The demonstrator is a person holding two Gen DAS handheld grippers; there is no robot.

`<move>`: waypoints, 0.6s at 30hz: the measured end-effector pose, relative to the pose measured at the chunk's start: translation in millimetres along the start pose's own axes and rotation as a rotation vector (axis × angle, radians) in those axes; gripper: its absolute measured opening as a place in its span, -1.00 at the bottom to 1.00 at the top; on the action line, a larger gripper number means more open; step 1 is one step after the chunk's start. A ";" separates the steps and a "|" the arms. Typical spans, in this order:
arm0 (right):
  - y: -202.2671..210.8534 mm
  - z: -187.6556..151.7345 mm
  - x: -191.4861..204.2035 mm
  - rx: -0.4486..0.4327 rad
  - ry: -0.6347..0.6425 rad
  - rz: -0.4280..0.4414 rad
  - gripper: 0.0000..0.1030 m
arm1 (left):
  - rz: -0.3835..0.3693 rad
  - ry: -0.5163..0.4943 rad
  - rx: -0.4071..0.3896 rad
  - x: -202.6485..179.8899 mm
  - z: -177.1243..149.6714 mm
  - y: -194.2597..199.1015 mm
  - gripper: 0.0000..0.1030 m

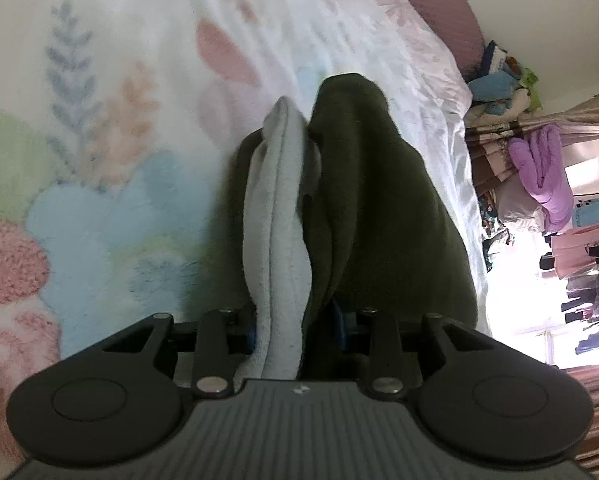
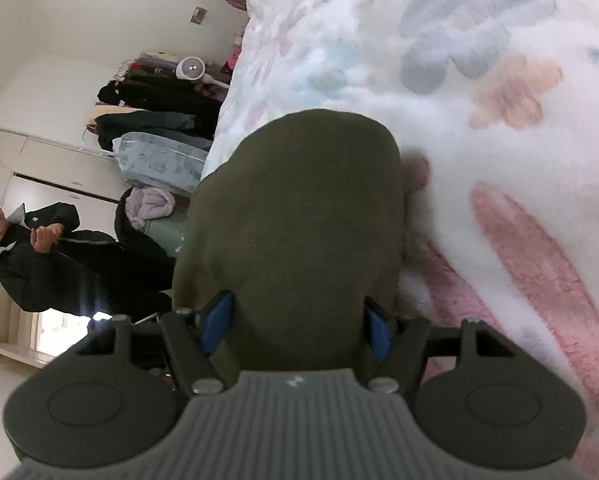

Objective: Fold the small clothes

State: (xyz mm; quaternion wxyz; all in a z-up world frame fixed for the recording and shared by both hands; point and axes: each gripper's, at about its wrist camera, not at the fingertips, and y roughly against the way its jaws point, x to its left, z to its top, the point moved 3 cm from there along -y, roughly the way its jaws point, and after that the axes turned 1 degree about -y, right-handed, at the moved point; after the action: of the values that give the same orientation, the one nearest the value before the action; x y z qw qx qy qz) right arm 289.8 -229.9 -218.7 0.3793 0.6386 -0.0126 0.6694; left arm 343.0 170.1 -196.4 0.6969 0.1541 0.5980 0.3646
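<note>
1. No word, number, brand or sign can be read in either view.
2. The left gripper [image 1: 295, 320] has a small pale mark on the top of its ribbed body; it is too small to read.
3. The right gripper [image 2: 295, 320] has the same kind of small pale mark on its ribbed body, also too small to read.
4. The person's dark jacket [image 2: 59, 256] shows a small pale patch near the collar; it is too blurred to read.
</note>
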 end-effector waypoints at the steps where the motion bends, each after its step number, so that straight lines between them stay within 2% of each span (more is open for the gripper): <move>1: -2.2 -1.4 -5.1 0.006 -0.003 -0.005 0.25 | 0.026 -0.014 0.016 2.9 0.7 -6.0 -0.26; 4: -12.4 -3.9 -16.3 0.040 -0.003 -0.048 0.30 | 0.089 -0.047 0.049 8.3 1.2 -21.6 -0.20; 9: -23.7 -7.0 -24.9 0.042 -0.017 -0.064 0.42 | 0.081 -0.014 0.047 13.7 2.6 -21.2 -0.16; 10: -23.9 -7.4 -23.5 0.043 -0.009 -0.071 0.45 | 0.096 -0.022 0.040 11.2 1.9 -19.4 -0.07; 12: -22.2 -7.6 -17.8 0.039 0.010 -0.096 0.54 | 0.148 -0.060 0.017 2.1 -1.8 -15.5 0.08; 14: -19.6 -6.5 -7.7 0.029 0.052 -0.138 0.60 | 0.215 -0.121 -0.009 -13.1 -5.7 -10.4 0.31; 18: -4.5 -4.9 28.8 0.003 0.223 -0.248 0.60 | 0.309 -0.207 -0.051 -38.0 -13.0 11.4 0.37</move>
State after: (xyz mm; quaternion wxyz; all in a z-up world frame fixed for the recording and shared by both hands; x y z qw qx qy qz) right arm 291.0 -210.1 -196.8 0.4572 0.5576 0.1093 0.6842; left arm 326.3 148.8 -164.7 0.6943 0.2630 0.4828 0.4644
